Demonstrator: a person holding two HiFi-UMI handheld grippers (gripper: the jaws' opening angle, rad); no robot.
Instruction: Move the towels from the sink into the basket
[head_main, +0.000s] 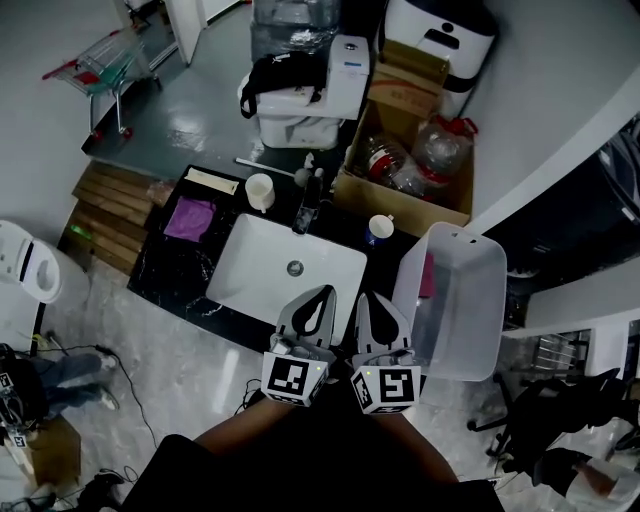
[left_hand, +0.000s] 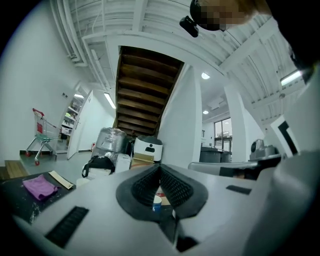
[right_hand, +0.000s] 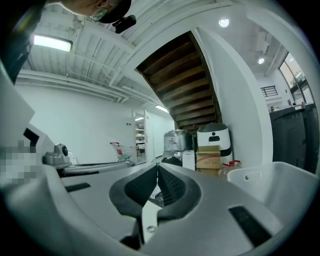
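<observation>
Left gripper (head_main: 323, 292) and right gripper (head_main: 364, 298), jaws pressed together empty, hang over sink (head_main: 250, 272) edge; towel (head_main: 190, 217) on counter (head_main: 168, 268); cup (head_main: 380, 229) between sink and basket (head_main: 472, 300).

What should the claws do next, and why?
Probably reach the left claw toward the purple towel on the counter left of the sink, opening it on the way. The sink looks empty, it and the right claw are shut on nothing, and that towel lies outside the basket.
</observation>
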